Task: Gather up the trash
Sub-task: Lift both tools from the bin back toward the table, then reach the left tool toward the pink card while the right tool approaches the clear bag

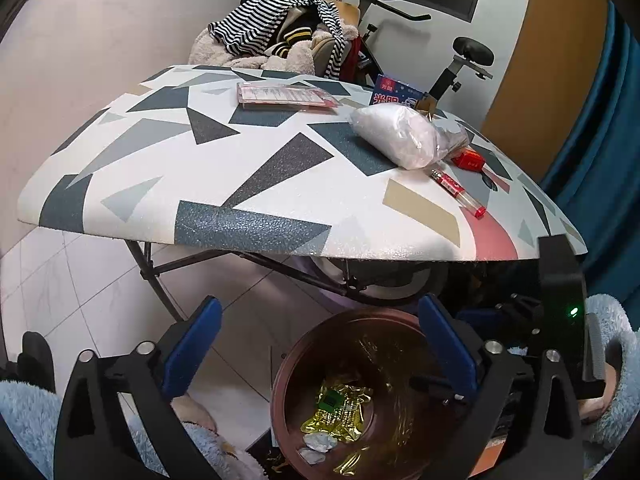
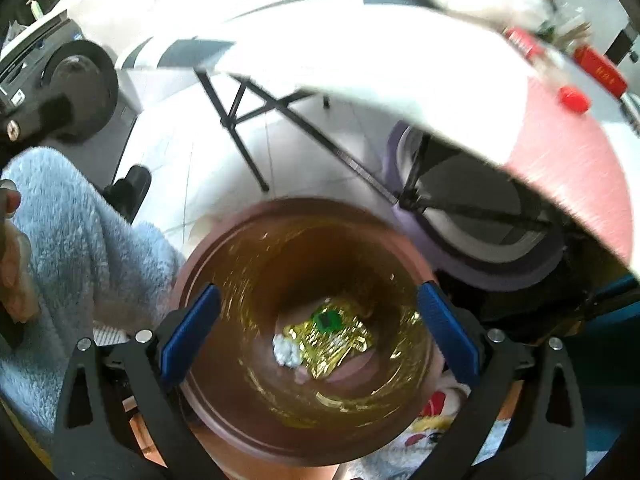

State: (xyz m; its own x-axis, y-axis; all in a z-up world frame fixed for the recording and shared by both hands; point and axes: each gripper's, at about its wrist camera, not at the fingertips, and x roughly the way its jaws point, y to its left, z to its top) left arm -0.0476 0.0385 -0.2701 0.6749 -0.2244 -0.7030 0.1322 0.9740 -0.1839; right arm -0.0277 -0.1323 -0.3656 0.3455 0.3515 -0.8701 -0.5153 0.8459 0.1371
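right gripper [image 2: 318,332] jaws apart – empty | round brown bin [image 2: 416,264] – crinkled gold foil wrapper [image 2: 340,340], perhaps paper wad [image 2: 286,352]

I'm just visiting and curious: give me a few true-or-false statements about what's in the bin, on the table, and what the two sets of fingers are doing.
1. The brown bin already holds a gold wrapper. True.
2. The right gripper has its fingers clamped on a wrapper. False: its fingers stand open over the bin with nothing between them.
3. A clear plastic bag lies on the patterned table. True.
4. The table has nothing red on it. False: a small red box lies beside the bag.
5. The left gripper is open. True.
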